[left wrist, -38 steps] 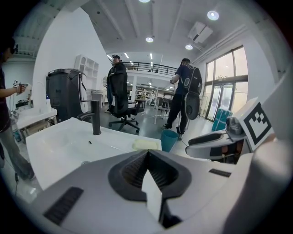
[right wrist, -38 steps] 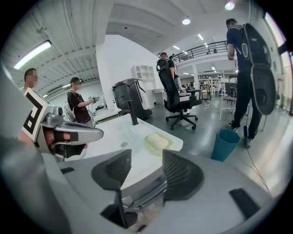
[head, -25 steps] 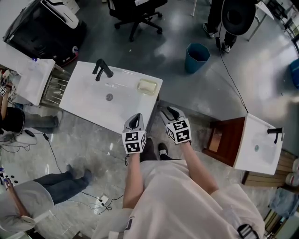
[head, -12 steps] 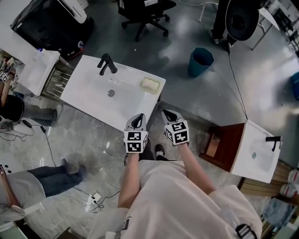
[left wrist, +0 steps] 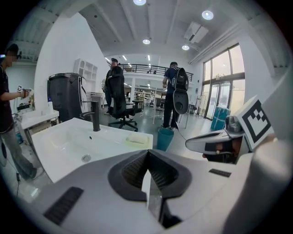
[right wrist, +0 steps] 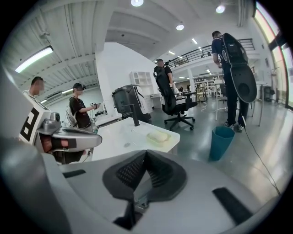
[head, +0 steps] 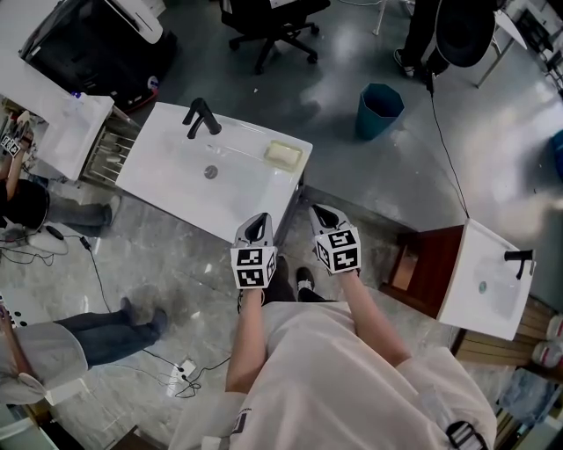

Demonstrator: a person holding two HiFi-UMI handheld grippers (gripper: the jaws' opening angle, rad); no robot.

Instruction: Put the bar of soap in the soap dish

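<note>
A pale yellow bar of soap (head: 283, 154) lies in a shallow translucent dish on the near right corner of the white basin (head: 176, 180). The soap (left wrist: 137, 138) shows ahead in the left gripper view, and the soap (right wrist: 158, 136) also shows in the right gripper view. Both grippers hover side by side short of the basin's front edge, well away from the soap. My left gripper (head: 256, 221) is shut and empty. My right gripper (head: 318, 212) has just been closing and is now shut with nothing between its jaws.
A black faucet (head: 201, 116) and a drain (head: 210, 172) are on the basin. A teal bin (head: 382, 107) and an office chair (head: 273, 22) stand beyond it. A second basin on a wooden cabinet (head: 488, 272) is at the right. People stand and sit at the left.
The right gripper's jaws have come together from apart. Both hands stay about where they were; the head view has shifted slightly.
</note>
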